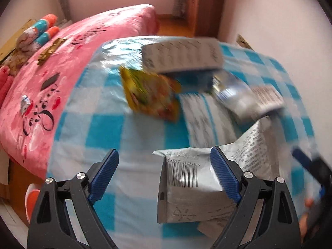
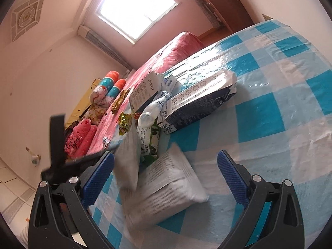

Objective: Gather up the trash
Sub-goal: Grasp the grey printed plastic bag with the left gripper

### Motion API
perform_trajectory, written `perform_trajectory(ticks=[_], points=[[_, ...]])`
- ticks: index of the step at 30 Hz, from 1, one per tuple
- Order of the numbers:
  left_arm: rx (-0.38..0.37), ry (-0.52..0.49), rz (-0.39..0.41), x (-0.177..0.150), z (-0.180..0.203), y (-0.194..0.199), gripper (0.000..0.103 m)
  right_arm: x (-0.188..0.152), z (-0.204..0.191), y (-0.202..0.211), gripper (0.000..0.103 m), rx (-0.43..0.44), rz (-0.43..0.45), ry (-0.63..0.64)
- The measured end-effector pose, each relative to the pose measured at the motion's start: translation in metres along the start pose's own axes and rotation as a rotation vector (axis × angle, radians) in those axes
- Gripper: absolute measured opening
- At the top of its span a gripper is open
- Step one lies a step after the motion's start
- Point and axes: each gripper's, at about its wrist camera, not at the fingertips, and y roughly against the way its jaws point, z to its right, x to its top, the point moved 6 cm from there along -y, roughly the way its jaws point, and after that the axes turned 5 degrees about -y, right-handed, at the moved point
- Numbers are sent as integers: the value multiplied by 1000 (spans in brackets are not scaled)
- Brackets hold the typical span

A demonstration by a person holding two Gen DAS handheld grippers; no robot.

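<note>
— What's lying around on the desk (image 2: 269, 108)?

— Checked blue-and-white cloth, with trash heaped on it: a grey carton (image 1: 182, 57) at the far side, a yellow wrapper (image 1: 151, 95) beside it, a silver pouch (image 1: 238, 99) to the right. Behind all that is a pink bed (image 1: 62, 62) with rolled cushions (image 1: 44, 29).

— And the left tool (image 1: 165, 166)?

— Spread wide over the cloth. A silver packet (image 1: 186, 186) with a barcode lies against its right finger; the left finger is well clear of it. The packet's long axis runs roughly along the fingers.

— The right tool (image 2: 166, 178)?

— Also wide. A white pouch (image 2: 166, 186) lies between its fingers, its long side slanting up to the right. A dark carton (image 2: 199, 103) lies beyond.
</note>
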Motion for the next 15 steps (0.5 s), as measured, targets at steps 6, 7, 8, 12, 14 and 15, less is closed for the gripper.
perform_trajectory(ticks=[6, 7, 8, 12, 14, 15], points=[[61, -194, 45, -27, 22, 32, 90, 1, 4, 6, 98, -2, 10, -8], [62, -250, 71, -30, 26, 42, 90, 1, 4, 7, 98, 1, 11, -9], [52, -286, 82, -32, 27, 47, 90, 1, 5, 9, 98, 2, 12, -9], [20, -436, 106, -43, 45, 61, 90, 2, 3, 7, 98, 9, 10, -7], [-15, -508, 113, -49, 58, 66, 90, 1, 3, 5, 98, 12, 3, -2], [-37, -538, 112, -52, 63, 67, 90, 2, 2, 3, 98, 11, -1, 0]])
